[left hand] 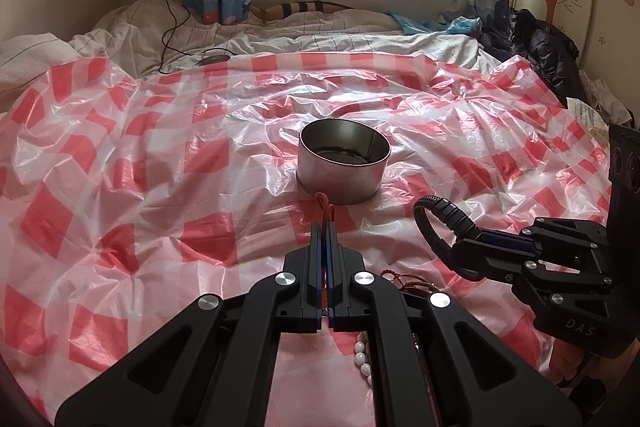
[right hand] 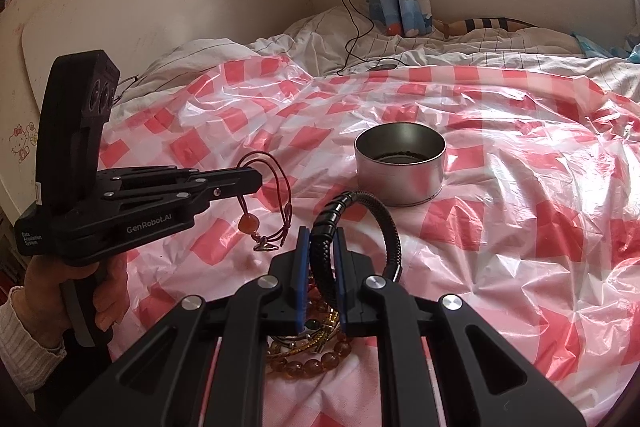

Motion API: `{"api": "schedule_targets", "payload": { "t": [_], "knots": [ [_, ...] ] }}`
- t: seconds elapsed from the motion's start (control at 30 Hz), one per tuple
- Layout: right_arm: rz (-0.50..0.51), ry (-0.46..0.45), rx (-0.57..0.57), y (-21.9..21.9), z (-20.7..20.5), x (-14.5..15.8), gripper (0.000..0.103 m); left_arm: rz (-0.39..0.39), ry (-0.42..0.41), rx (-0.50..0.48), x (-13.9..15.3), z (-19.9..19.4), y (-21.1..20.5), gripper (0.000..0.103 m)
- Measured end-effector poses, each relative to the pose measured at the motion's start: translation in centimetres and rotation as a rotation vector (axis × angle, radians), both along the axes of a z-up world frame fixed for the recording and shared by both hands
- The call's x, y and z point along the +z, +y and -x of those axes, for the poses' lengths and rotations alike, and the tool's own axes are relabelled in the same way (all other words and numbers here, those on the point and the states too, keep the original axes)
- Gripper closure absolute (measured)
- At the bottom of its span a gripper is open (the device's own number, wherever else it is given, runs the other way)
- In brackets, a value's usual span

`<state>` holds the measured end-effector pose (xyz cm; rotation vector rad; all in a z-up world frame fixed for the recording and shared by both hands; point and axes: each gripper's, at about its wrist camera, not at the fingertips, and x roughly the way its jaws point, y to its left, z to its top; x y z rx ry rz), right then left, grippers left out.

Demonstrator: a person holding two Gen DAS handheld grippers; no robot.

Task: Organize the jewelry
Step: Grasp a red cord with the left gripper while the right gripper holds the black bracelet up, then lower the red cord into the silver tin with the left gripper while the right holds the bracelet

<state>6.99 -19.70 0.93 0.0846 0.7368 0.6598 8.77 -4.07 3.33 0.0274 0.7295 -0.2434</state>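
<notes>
Fingers on both grippers are clamped on jewelry and held above the bed. From the largest thing down: the red-and-white checked plastic sheet (right hand: 500, 267) covers the bed and lies crumpled and glossy, on soft bedding. Near its middle stands the round metal tin (left hand: 344, 163), open at the top, with something dark lying in its bottom. It looks like the place where the pieces should go.

The right gripper (right hand: 320, 239) pinches a black braided bracelet (right hand: 360, 223) at its ribbed clasp section, and the loop arches forward toward the tin without reaching it. The left gripper (left hand: 325, 223) nips a red cord bracelet (right hand: 268, 199) near the top of its loop. An orange bead (right hand: 247, 222) and a small metal charm (right hand: 265, 247) hang free below it. More pieces lie on the sheet under the grippers: amber beads (right hand: 316, 363) and a string of white beads (left hand: 362, 357).

The risks, as I judge them:
- The tin sits on slick plastic over soft bedding, so a nudge from either gripper could tip or slide it.
- The thin cord is held by little; it may slip out, or the dangling charm may catch on the tin's rim.
- The stiff black loop may spring against the wall of the tin and land outside.
- Both grippers going to the tin together could collide.
</notes>
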Motion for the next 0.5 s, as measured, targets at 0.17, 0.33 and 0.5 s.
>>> {"api": "schedule_targets", "payload": {
  "t": [0.17, 0.33, 0.5],
  "knots": [
    [-0.001, 0.000, 0.000, -0.02, 0.05, 0.00, 0.090, -0.034, -0.026, -0.001, 0.40, 0.25, -0.39, 0.102],
    [0.001, -0.003, 0.004, 0.11, 0.11, 0.03, 0.090, -0.049, -0.040, -0.002, 0.67, 0.48, -0.67, 0.102],
    [0.003, -0.008, 0.009, 0.20, 0.20, 0.11, 0.090, -0.062, -0.048, 0.001, 0.75, 0.58, -0.80, 0.102]
  ]
}}
